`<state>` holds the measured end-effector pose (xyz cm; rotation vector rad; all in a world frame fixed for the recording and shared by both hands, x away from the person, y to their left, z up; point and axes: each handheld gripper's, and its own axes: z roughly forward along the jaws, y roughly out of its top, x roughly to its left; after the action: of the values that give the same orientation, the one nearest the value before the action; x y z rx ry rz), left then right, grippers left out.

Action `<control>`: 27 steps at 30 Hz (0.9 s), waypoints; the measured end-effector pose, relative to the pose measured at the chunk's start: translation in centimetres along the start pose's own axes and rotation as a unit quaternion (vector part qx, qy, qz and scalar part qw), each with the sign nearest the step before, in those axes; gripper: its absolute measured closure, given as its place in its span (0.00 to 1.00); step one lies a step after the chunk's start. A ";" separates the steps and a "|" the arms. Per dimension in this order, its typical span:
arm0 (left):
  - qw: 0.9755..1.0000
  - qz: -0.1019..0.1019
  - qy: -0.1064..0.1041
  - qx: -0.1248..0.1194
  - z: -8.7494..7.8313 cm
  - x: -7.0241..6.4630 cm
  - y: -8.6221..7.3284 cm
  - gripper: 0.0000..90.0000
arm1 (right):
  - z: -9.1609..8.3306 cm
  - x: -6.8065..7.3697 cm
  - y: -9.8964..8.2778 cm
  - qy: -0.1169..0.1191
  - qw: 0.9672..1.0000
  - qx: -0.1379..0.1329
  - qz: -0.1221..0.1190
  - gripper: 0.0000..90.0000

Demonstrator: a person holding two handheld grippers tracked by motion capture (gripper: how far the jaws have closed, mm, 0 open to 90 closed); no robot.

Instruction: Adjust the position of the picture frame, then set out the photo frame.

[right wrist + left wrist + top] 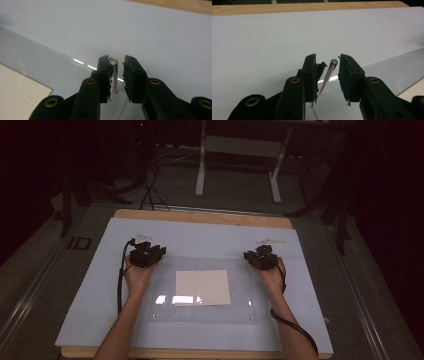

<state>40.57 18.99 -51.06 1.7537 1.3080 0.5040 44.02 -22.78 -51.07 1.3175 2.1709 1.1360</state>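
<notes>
A slim, shiny metal pin point(327, 77) stands tilted between the spread jaws of the left hand-held gripper point(327, 75), low centre. Another pin point(114, 75) stands upright within the spread right hand-held gripper point(117, 75), touching its left jaw. Both rise from a clear plate point(165, 312) on white sheeting point(200, 232) over the wooden bench point(200, 216); the room is dark.

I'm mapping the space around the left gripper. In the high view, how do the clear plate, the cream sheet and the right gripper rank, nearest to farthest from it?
From the left gripper:
1. Clear plate, its far left corner right at the jaws.
2. Cream sheet, mid-plate.
3. Right gripper, at the far right corner.
</notes>
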 end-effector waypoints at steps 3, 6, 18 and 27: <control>1.000 -0.003 -0.003 -0.001 -0.2 0.2 -0.2 0.74 | -0.1 0.0 0.0 -0.001 1.000 -0.001 -0.005 0.83; 1.000 0.001 -0.004 0.001 -0.2 0.3 -0.4 0.75 | -0.1 0.0 -0.1 0.003 1.000 -0.004 -0.009 0.87; 0.999 0.043 -0.008 -0.005 -0.5 -0.1 -0.7 0.86 | 0.0 -0.3 -0.4 0.021 1.000 -0.014 0.002 0.93; 0.999 0.044 -0.007 -0.009 0.1 -0.1 -0.3 0.88 | 0.0 -0.3 -0.5 0.024 1.000 -0.018 0.010 0.93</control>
<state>40.47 18.84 -51.32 1.8030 1.2165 0.5499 43.92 -23.19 -51.45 1.3112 2.1668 1.2202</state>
